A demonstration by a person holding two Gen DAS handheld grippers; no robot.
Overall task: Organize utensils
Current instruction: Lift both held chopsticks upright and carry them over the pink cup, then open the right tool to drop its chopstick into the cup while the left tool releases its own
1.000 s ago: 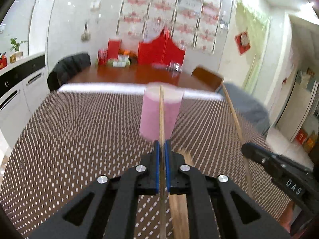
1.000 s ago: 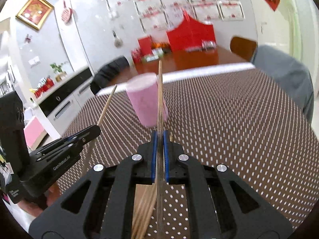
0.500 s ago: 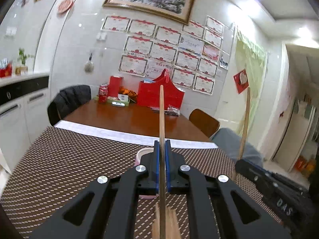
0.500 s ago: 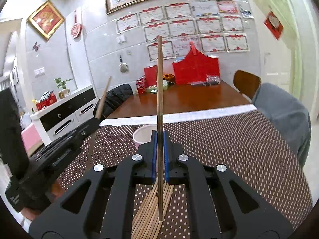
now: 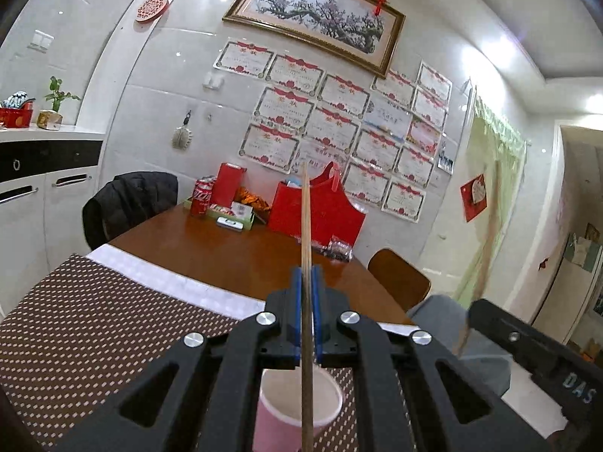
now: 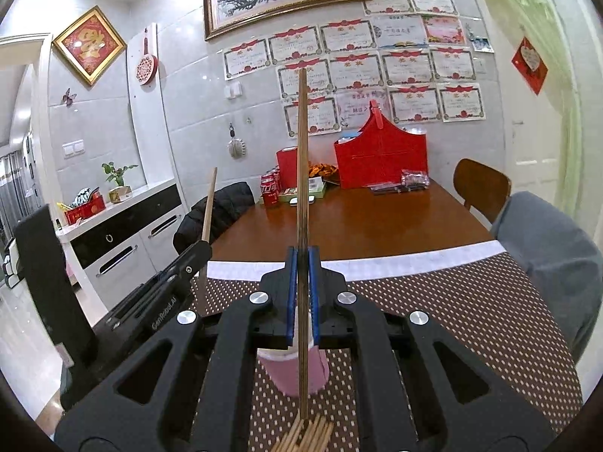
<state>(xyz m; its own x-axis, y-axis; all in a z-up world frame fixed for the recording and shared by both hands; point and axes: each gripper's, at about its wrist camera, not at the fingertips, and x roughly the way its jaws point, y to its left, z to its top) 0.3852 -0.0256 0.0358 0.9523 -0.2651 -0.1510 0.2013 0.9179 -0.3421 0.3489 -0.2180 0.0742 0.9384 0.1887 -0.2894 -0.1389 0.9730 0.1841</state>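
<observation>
My left gripper (image 5: 307,275) is shut on a wooden chopstick (image 5: 306,226), held upright above the open mouth of a pink cup (image 5: 297,403). My right gripper (image 6: 302,256) is shut on another wooden chopstick (image 6: 302,150), also upright, with the pink cup (image 6: 294,373) just beneath it. A bundle of several chopsticks (image 6: 305,435) lies on the dotted mat in front of the cup. Each gripper shows in the other's view: the right one (image 5: 535,350) at the right, the left one (image 6: 166,293) at the left.
The brown dotted mat (image 6: 452,320) covers the near end of a wooden table (image 6: 358,226). Red boxes, cans and packets (image 6: 380,162) stand at its far end. Chairs (image 6: 478,188) and a white cabinet (image 6: 124,241) stand around it.
Both grippers have tilted up and risen, so the chopsticks now stand upright. The cup has dropped from the middle of each view to just under the fingers.
</observation>
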